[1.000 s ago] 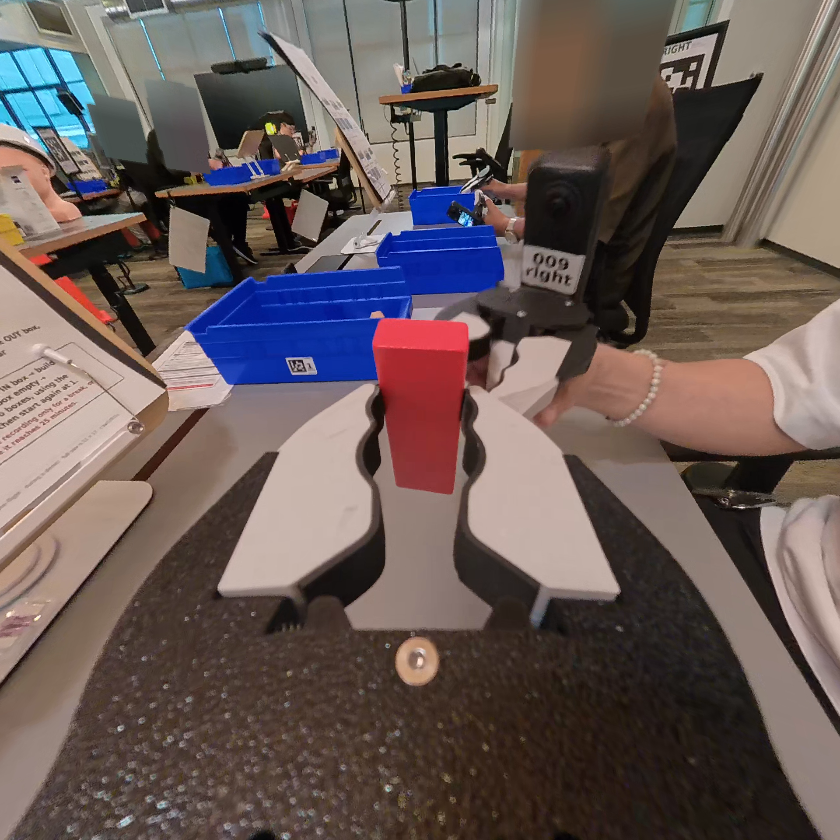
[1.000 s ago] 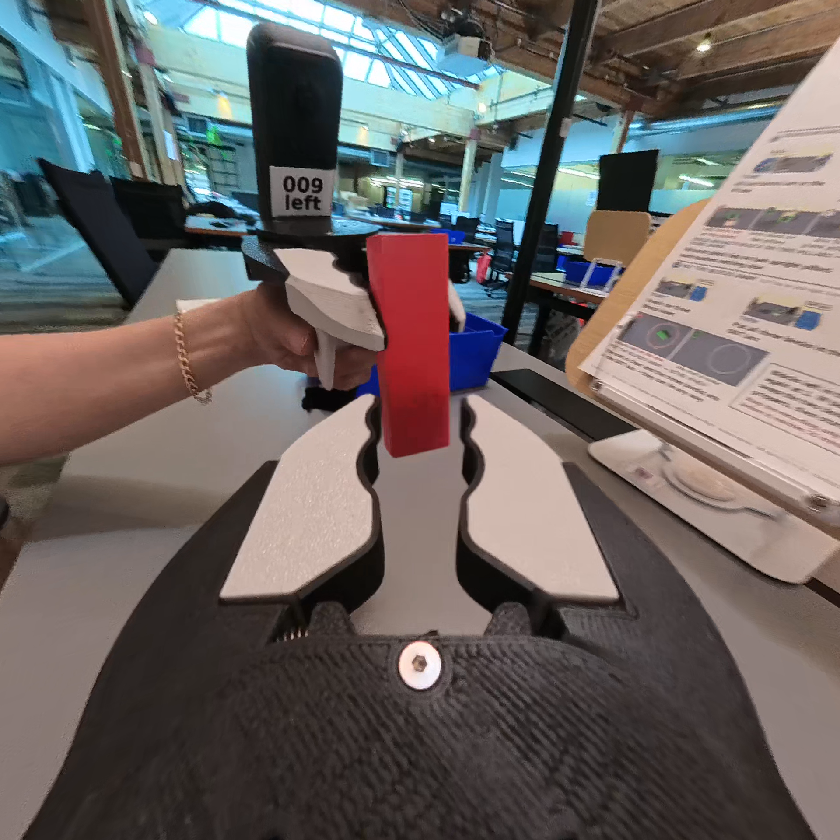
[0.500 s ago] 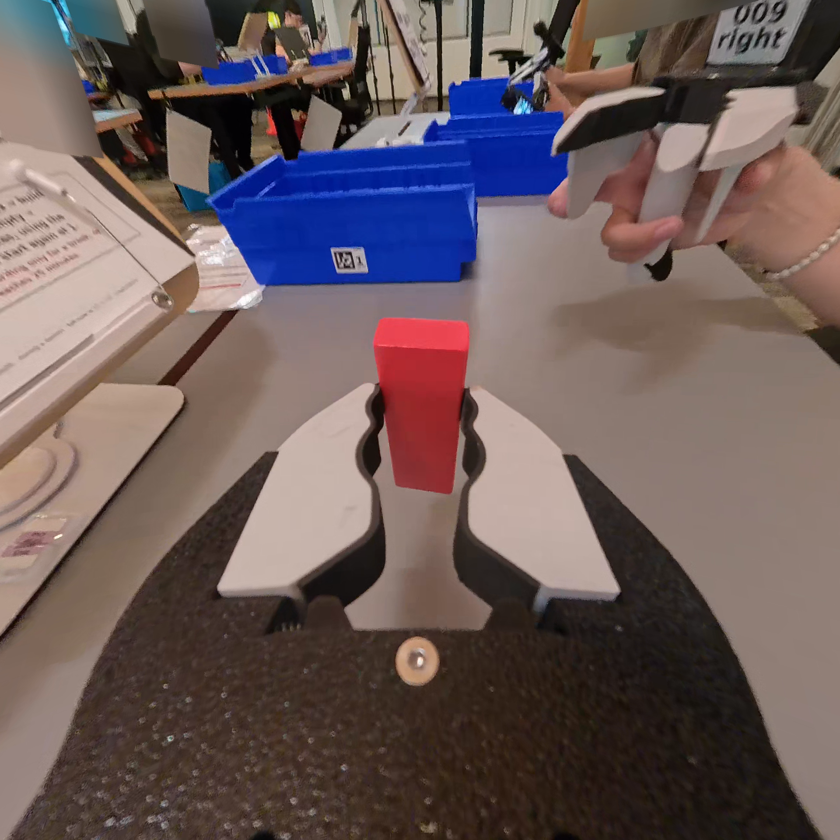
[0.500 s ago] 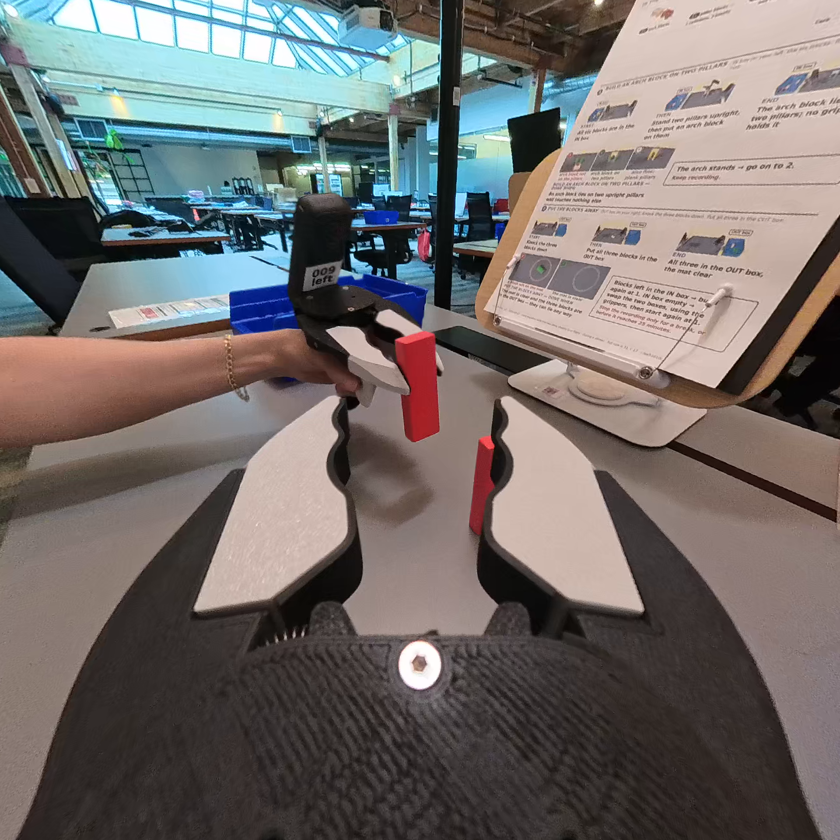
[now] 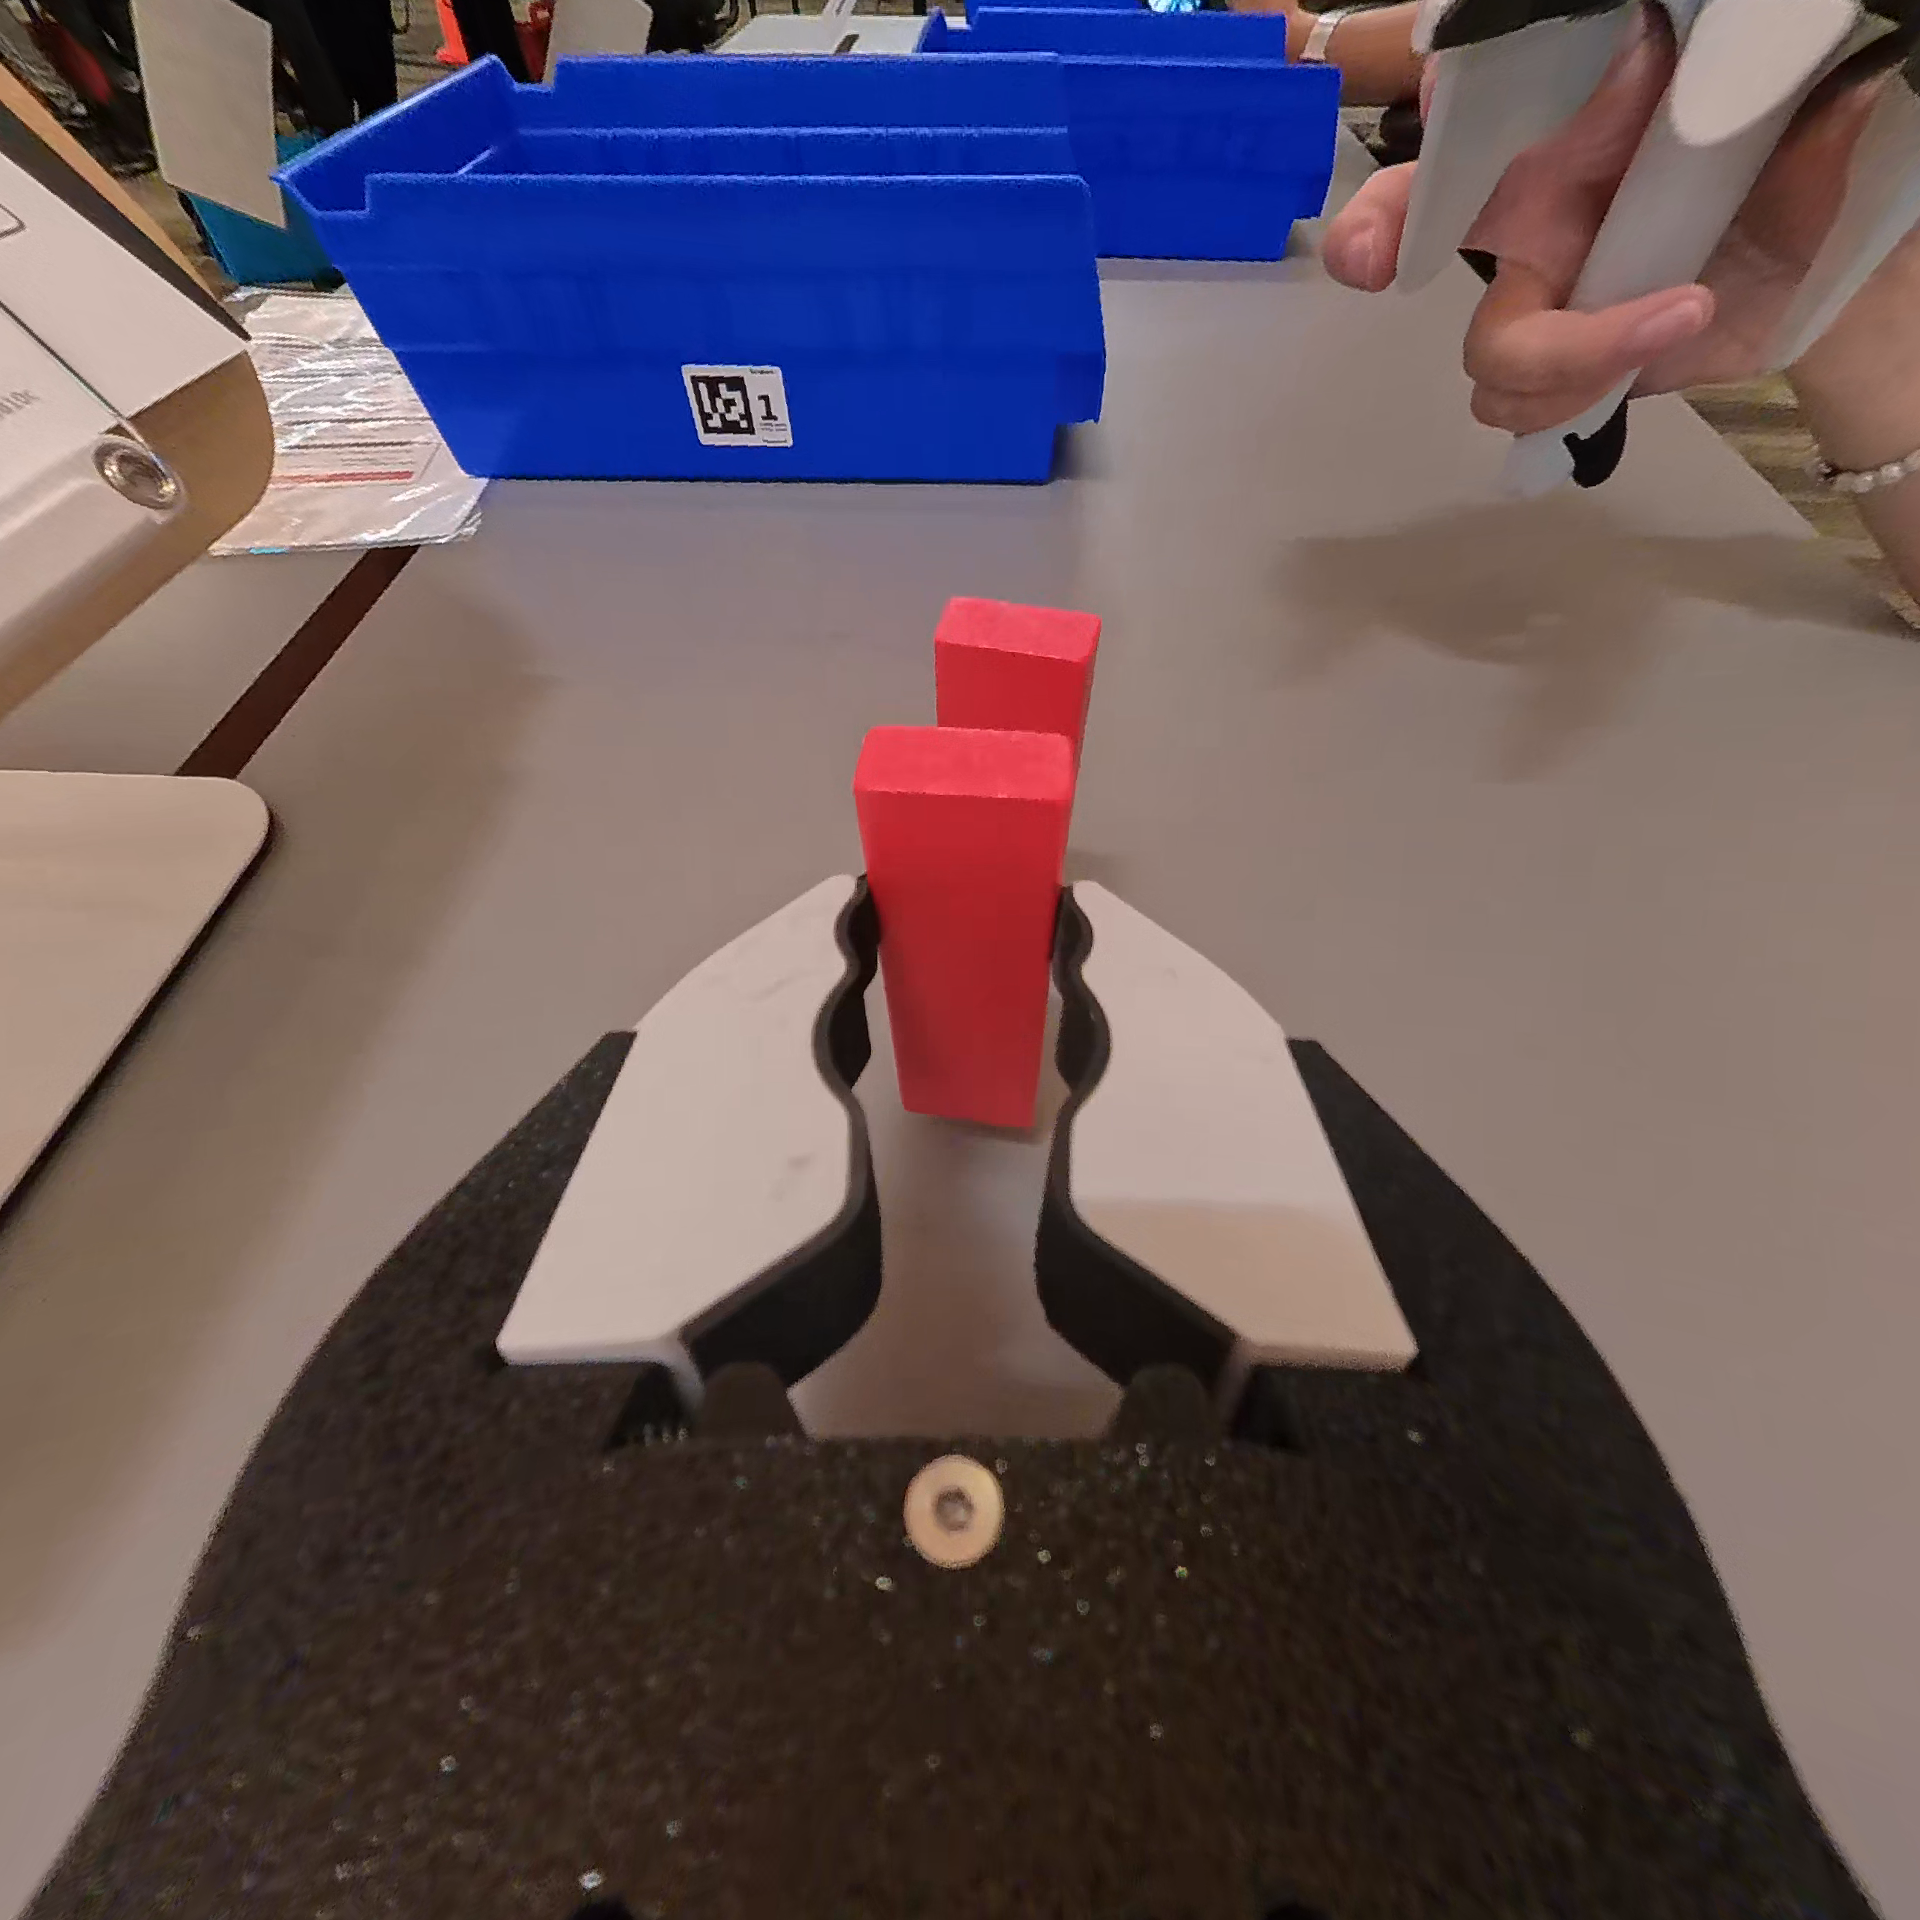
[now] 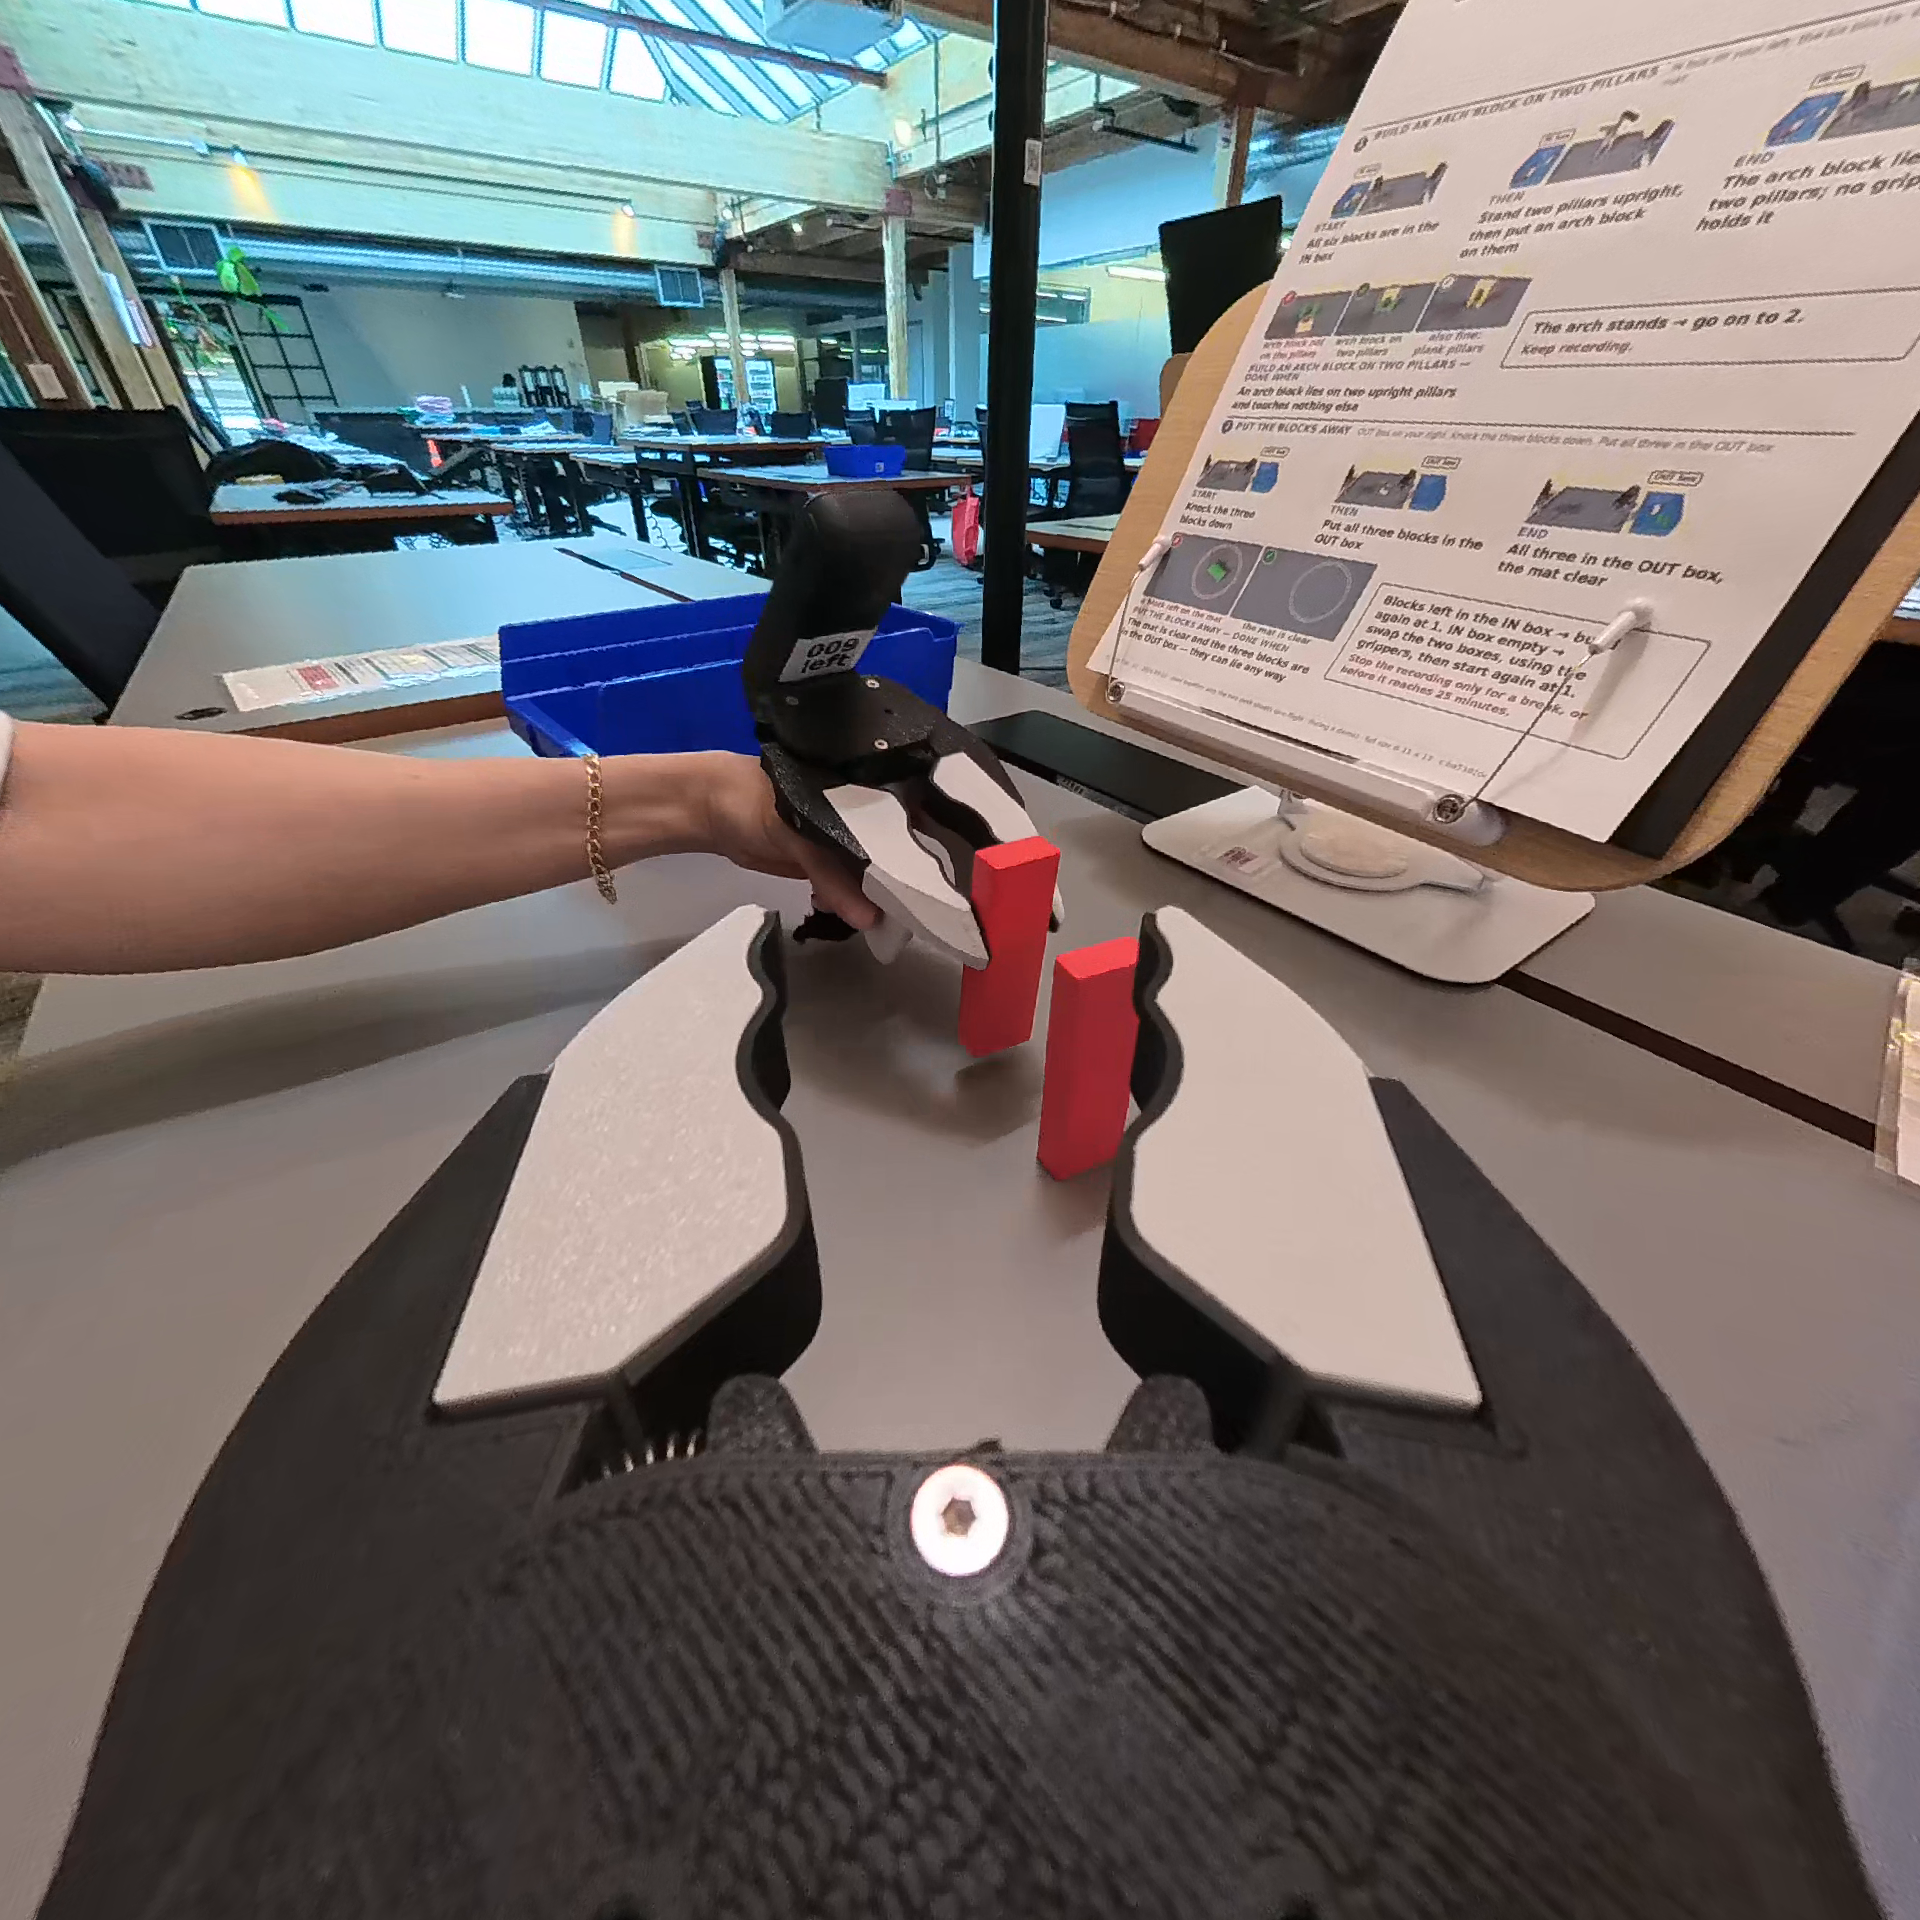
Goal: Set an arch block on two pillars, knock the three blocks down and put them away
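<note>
My left gripper point(image 5: 961, 896) is shut on a red block point(image 5: 961, 935), held upright and a little tilted just above the grey table point(image 5: 1455, 935). A second red block point(image 5: 1023, 675) stands upright on the table right behind it. In the right wrist view the standing block point(image 6: 1086, 1060) is close to my right gripper's right finger point(image 6: 1278, 1195), apart from it. My right gripper point(image 6: 961, 920) is open and empty. The left gripper point(image 6: 1013, 914) holds its block point(image 6: 1003, 966) beside the standing one. The right gripper point(image 5: 1538, 156), in a hand, hangs at the far right of the left wrist view.
A blue bin point(image 5: 727, 312) with a square tag stands behind the blocks, a second blue bin point(image 5: 1143, 135) farther back. An instruction board on a wooden stand point(image 6: 1558, 416) is on one side of the table. A plastic-sleeved sheet point(image 5: 343, 457) lies beside the bin. My right fingertips sit around 15 centimetres from my left ones.
My left gripper has come down with its red block, next to a standing red block now in view. My right gripper has opened wider and drawn back from the blocks.
</note>
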`<act>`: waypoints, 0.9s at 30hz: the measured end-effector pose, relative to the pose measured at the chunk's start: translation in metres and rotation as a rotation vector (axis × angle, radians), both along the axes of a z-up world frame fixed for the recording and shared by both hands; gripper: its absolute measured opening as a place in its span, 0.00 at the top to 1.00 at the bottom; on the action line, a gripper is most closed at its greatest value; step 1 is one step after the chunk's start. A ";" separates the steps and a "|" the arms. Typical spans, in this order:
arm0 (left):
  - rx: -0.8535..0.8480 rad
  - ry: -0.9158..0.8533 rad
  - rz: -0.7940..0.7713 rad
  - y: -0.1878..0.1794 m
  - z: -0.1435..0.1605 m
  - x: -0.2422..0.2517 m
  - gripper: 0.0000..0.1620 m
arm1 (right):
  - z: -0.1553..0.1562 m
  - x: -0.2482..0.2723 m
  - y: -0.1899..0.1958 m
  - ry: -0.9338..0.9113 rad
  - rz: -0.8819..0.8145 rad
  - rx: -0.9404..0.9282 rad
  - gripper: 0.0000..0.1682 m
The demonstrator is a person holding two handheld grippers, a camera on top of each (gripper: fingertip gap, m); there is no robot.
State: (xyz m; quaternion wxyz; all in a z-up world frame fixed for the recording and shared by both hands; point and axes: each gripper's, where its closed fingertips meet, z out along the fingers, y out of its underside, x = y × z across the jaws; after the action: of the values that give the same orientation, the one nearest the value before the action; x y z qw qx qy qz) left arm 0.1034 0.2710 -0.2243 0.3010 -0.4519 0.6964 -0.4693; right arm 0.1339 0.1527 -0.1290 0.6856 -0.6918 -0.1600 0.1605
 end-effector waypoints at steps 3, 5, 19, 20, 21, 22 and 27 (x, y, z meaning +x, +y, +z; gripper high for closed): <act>-0.012 0.005 -0.009 0.000 -0.001 0.002 0.80 | -0.002 0.001 0.000 0.005 0.001 -0.003 0.61; -0.013 0.002 -0.012 0.001 -0.002 0.002 0.80 | -0.003 0.002 0.001 0.008 -0.001 -0.008 0.61; 0.008 -0.008 -0.013 -0.002 -0.007 0.007 0.80 | -0.010 0.001 0.003 0.012 0.009 -0.022 0.62; 0.008 -0.008 -0.012 -0.002 -0.007 0.007 0.80 | -0.010 0.001 0.003 0.013 0.011 -0.022 0.61; 0.007 -0.009 -0.011 -0.002 -0.007 0.007 0.80 | -0.010 0.001 0.003 0.013 0.011 -0.022 0.62; 0.007 -0.008 -0.011 -0.002 -0.007 0.007 0.80 | -0.010 0.001 0.003 0.012 0.010 -0.024 0.62; 0.009 0.019 -0.017 -0.002 -0.011 0.007 0.80 | -0.012 0.001 0.003 0.008 0.012 -0.027 0.62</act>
State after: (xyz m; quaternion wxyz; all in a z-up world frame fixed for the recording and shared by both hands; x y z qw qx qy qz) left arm 0.1103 0.2688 -0.2350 0.2924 -0.4492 0.7052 -0.4642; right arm 0.1345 0.1556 -0.1406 0.6759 -0.6993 -0.1592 0.1694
